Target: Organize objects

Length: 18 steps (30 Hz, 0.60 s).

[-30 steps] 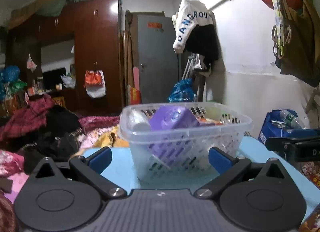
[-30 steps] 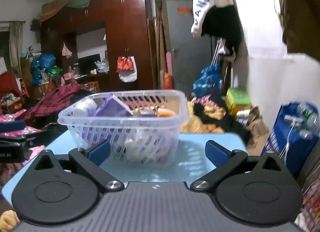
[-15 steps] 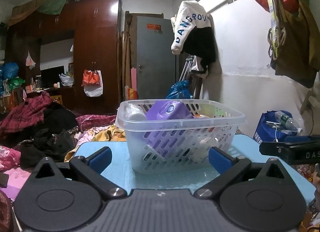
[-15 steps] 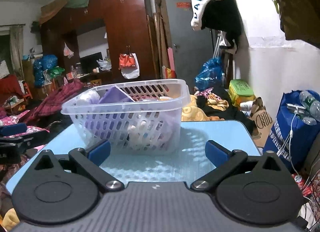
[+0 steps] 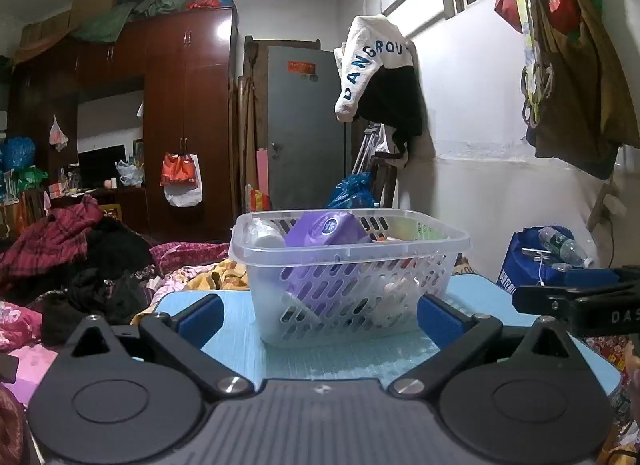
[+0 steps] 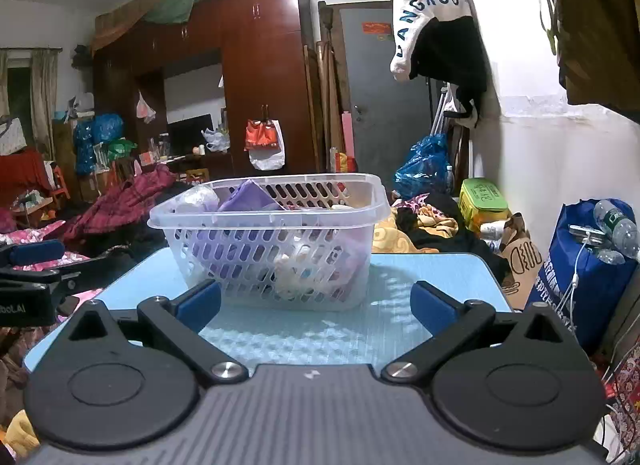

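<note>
Plastic basket (image 5: 348,249) (filled), blue table (image 5: 240,329)

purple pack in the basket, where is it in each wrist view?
Left wrist: purple pack sits centre frame, poking above the basket rim, left of the basket's middle.
Right wrist: purple pack sits left of centre, in the basket's left half.
Shared landmark: white hoodie hanging on the wall.

The basket (image 5: 352,253) is clear plastic with a pattern of slotted holes. Inside it lies a purple pack (image 5: 326,227) with a dark blue round label. The bench (image 6: 420,277) is light blue with a fine ribbed texture. Both grippers' fingertips (image 6: 200,303) carry blue pads on black arms. The wardrobe (image 5: 188,105) is reddish brown.
</note>
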{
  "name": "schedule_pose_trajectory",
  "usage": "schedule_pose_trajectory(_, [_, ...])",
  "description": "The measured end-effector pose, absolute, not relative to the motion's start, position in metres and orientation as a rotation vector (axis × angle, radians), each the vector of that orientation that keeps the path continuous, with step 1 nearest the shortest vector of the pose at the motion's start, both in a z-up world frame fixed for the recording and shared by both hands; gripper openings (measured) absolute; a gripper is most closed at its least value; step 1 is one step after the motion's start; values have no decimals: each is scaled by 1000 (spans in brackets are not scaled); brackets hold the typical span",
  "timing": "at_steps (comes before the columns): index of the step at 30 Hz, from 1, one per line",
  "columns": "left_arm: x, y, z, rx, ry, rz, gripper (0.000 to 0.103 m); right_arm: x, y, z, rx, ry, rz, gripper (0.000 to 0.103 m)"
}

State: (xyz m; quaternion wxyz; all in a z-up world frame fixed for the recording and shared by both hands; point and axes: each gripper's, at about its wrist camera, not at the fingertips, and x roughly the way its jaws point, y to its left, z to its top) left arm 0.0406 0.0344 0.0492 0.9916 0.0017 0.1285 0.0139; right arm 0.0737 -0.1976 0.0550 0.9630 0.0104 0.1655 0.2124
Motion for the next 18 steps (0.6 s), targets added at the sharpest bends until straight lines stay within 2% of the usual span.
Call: schedule_pose_trajectory(18, [42, 35, 49, -4, 260, 17, 103, 72, -198, 53, 29, 336, 437, 103])
